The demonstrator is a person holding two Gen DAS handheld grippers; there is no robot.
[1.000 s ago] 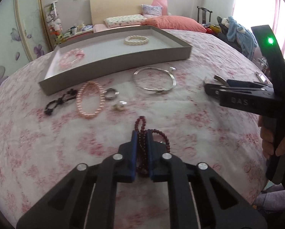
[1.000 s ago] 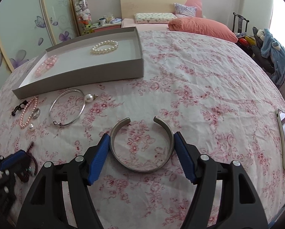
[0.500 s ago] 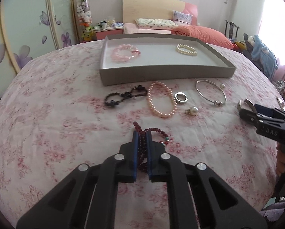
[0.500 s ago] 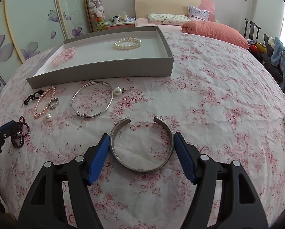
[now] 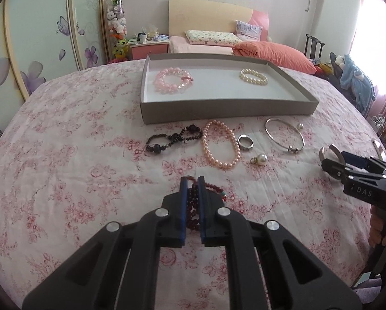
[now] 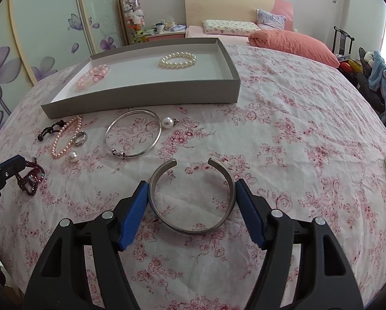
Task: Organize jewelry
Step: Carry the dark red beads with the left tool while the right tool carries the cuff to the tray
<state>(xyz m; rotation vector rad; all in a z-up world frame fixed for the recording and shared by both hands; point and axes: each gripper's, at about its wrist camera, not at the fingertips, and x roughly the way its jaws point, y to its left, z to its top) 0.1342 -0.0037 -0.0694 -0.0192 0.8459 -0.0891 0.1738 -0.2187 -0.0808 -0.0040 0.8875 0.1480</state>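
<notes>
Left claw [image 5: 192,184] clamped almost shut on a dark red beaded bracelet [image 5: 193,206], strands hanging between the blue pads, just above the pink floral bedspread [image 5: 63,155]. Right claw [image 6: 191,190] spread wide, pads pressed on the outer flanks of an open silver metal cuff bangle [image 6: 191,201]. Best carried level and slow toward the shallow grey cardboard tray [image 5: 218,107], lifted clear over its near wall, then set on bare floor between the pink bead bracelet [image 5: 172,80] and the white pearl bracelet [image 5: 253,77], grip eased only once down. Cuff's gap facing away toward the tray, its widest span lying crosswise between the pads. Red beads running lengthwise along the claw. Loose pieces on the bed near the tray wall, worth passing well above.
</notes>
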